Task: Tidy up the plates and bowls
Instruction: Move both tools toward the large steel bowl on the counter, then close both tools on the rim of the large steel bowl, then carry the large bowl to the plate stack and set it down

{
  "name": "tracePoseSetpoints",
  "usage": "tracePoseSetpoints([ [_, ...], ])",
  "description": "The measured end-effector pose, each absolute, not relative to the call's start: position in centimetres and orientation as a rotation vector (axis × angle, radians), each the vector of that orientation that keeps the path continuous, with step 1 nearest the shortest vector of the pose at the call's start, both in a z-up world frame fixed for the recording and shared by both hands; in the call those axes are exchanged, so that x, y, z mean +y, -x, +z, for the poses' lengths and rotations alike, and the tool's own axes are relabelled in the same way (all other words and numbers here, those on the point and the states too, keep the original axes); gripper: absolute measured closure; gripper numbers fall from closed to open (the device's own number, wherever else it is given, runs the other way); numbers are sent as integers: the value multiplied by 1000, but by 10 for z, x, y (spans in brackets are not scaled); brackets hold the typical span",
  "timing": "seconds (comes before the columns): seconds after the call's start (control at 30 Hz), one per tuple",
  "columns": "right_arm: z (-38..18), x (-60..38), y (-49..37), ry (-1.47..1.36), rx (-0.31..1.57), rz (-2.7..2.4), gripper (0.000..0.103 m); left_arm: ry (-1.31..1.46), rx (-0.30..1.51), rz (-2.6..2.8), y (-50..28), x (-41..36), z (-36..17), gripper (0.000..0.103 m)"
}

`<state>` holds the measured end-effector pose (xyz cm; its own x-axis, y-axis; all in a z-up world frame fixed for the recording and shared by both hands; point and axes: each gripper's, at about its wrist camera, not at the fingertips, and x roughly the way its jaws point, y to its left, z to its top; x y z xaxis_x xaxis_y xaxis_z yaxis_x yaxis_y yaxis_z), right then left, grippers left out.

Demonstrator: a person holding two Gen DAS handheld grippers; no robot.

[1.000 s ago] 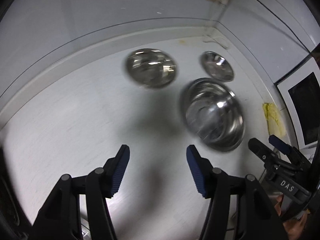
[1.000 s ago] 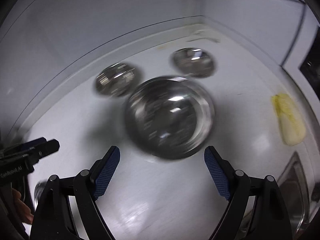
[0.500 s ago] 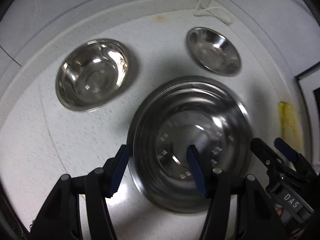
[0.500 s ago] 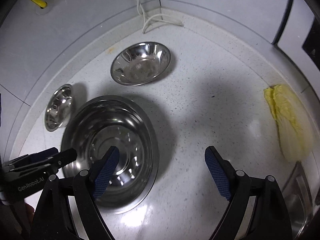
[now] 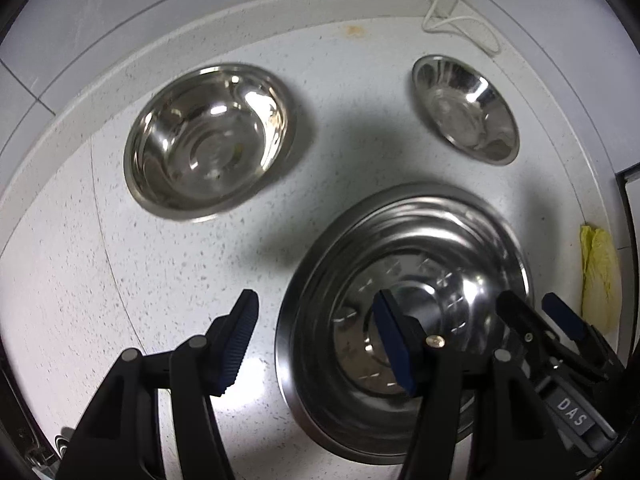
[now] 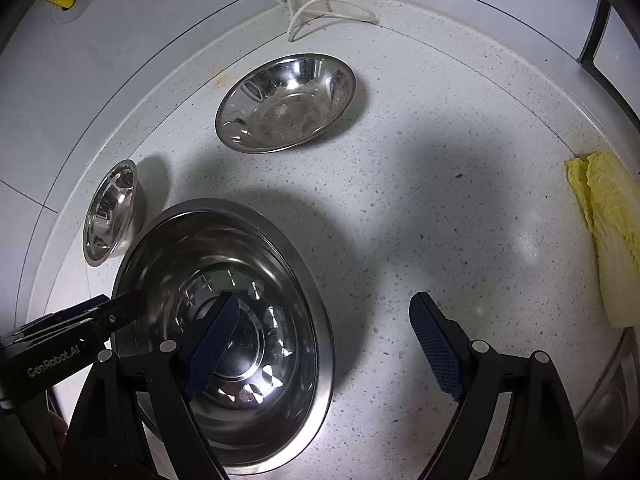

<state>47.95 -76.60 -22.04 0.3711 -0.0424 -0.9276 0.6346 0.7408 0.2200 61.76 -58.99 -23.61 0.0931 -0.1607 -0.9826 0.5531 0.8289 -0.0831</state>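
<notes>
Three steel bowls sit on a white speckled counter. The large bowl (image 5: 404, 320) (image 6: 224, 332) lies nearest. A medium bowl (image 5: 208, 140) (image 6: 110, 210) is behind it to the left. A shallow dish-like bowl (image 5: 466, 108) (image 6: 286, 102) sits at the back. My left gripper (image 5: 316, 338) is open, straddling the large bowl's left rim, one finger over its inside. My right gripper (image 6: 324, 344) is open, straddling the bowl's right rim. Each gripper shows in the other's view, at the bowl's side.
A yellow cabbage leaf (image 6: 612, 236) (image 5: 598, 276) lies on the counter at the right. A white cord (image 6: 320, 8) lies in the back corner by the tiled wall. A sink edge (image 6: 616, 392) shows at the lower right.
Both grippers have come down and closer to the counter. The large bowl now sits nearer, with each gripper straddling one side of its rim. Both stay open.
</notes>
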Motion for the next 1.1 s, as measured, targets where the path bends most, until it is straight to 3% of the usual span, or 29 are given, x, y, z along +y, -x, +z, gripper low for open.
tracePoseSetpoints([
  [0.2,-228,-763,-472,-649,1131,-473,20,-309,1420,-524,-615,-582,-248,46],
  [0.23,-230,-762,-470,-657,1135,-468,25,-294,1431,-524,-615,-579,-250,46],
  [0.27,-231,-761,-468,-665,1137,-463,38,-285,1436,-525,-614,-576,-251,57],
  [0.3,-232,-760,-466,-676,1140,-457,44,-282,1440,-526,-613,-575,-252,77],
  [0.33,-233,-759,-463,-691,1146,-450,53,-286,1441,-515,-612,-573,-253,85],
  [0.4,-235,-756,-459,-696,1157,-449,75,-261,1448,-531,-611,-568,-253,91],
  [0.43,-236,-753,-457,-689,1166,-445,91,-269,1444,-534,-609,-566,-252,91],
  [0.77,-214,-712,-439,-552,1196,-455,90,-282,1389,-557,-585,-526,-221,91],
  [1.1,-175,-596,-475,-393,1184,-279,90,-190,1323,-382,-603,-373,-183,90],
])
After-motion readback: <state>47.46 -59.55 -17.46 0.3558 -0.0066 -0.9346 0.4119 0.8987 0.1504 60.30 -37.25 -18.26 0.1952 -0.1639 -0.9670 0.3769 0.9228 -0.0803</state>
